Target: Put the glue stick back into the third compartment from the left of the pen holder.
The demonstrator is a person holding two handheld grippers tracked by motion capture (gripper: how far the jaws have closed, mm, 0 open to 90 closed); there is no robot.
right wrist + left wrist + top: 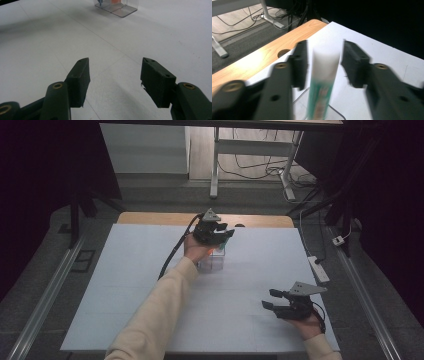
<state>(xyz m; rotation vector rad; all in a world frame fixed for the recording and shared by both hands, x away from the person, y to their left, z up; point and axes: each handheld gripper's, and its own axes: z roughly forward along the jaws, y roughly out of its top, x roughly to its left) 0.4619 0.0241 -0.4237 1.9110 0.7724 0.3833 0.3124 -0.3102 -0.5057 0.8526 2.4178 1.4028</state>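
**Tube between parted jaws, easy to knock**

Nearest me, the right tool [280, 300] rests low over the white table [125, 285], jaws wide and empty. Farther off, the left tool [323, 62] hovers above a clear box [212, 261], jaws parted around an upright green-and-white tube [322, 85], not touching it. A crooked closing could tip the tube or drag the light box

a lab-like recording room: dark curtains [45, 175] left and right, white-covered worktop [150, 285], floor cables [260, 170], power strip [318, 268] at right.
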